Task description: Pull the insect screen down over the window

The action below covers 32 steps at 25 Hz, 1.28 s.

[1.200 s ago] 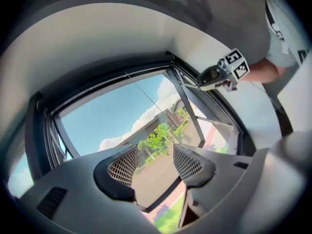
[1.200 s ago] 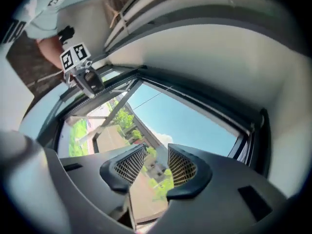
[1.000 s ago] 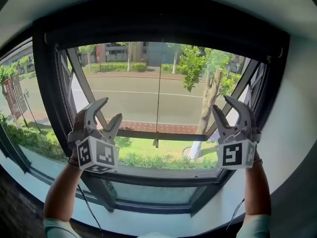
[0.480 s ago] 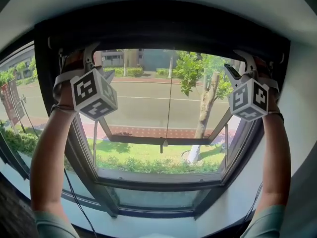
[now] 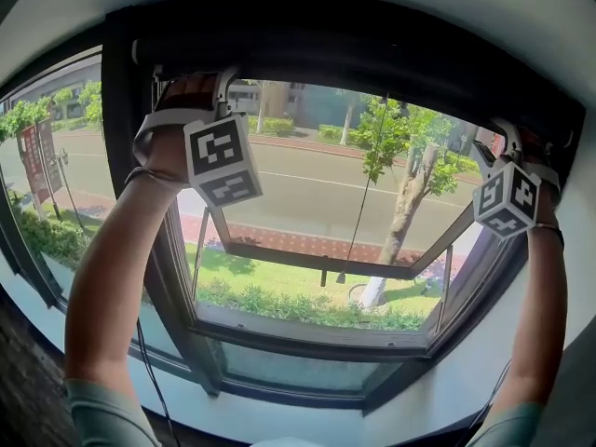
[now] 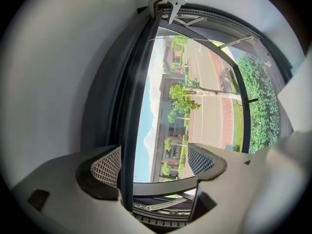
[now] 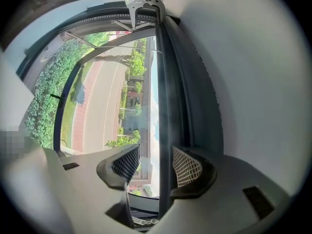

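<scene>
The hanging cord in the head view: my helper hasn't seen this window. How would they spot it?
Start at the dark housing across the window's top. From it a thin cord drops through the middle of the opening. Unlike the thick frame bars, it is thread-thin and ends in a dark toggle.

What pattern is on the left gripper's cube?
Black-and-white square markers on the cube; head view shows it best.

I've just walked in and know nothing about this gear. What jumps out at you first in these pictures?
The left gripper and right gripper, each bearing a black-and-white patterned cube, are held at the top of a big window. Their jaws have just been opening, with a dark bar along the window's top running between them, ungripped. Outside, a sunny street and a tree fill the middle.
</scene>
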Tool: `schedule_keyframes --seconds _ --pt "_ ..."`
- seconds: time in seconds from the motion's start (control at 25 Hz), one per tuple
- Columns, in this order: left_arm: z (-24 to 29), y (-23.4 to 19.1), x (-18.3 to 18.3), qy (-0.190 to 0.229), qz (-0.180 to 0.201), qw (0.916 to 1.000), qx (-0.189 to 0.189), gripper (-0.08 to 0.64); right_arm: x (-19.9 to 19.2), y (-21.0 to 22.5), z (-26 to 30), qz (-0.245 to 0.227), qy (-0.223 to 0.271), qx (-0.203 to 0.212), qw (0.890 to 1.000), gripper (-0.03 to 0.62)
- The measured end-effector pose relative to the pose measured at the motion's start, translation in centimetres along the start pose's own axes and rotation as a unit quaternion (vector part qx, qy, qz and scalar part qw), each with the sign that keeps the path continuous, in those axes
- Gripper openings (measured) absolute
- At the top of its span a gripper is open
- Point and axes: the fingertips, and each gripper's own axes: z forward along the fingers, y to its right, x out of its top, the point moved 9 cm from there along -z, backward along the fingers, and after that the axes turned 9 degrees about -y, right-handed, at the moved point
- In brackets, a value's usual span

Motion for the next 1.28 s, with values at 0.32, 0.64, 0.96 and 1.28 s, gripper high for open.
schedule_keyframes --seconds 0.32,0.64,0.96,1.28 --pt "1.1 0.0 0.0 -0.035 0.05 0.9981 -0.011 0.419 0.0 -0.2 -0.3 -0.03 -0.015 0.022 0.999 0.192" --pt "-0.2 2.2 -0.5 -0.04 0.077 0.9935 -0.074 0.419 0.0 -2.3 -0.9 -0.041 -0.021 0.056 0.997 0.19" --pt "-1.6 8.6 -1.7 -0.038 0.109 0.985 -0.128 0.419 -0.2 -8.3 -2.7 -0.049 -0.009 0.113 0.992 0.19" --pt "-3.9 16.3 -3.3 -0.019 0.114 0.9747 -0.191 0.417 -0.5 -15.7 -5.1 -0.082 -0.014 0.177 0.981 0.164"
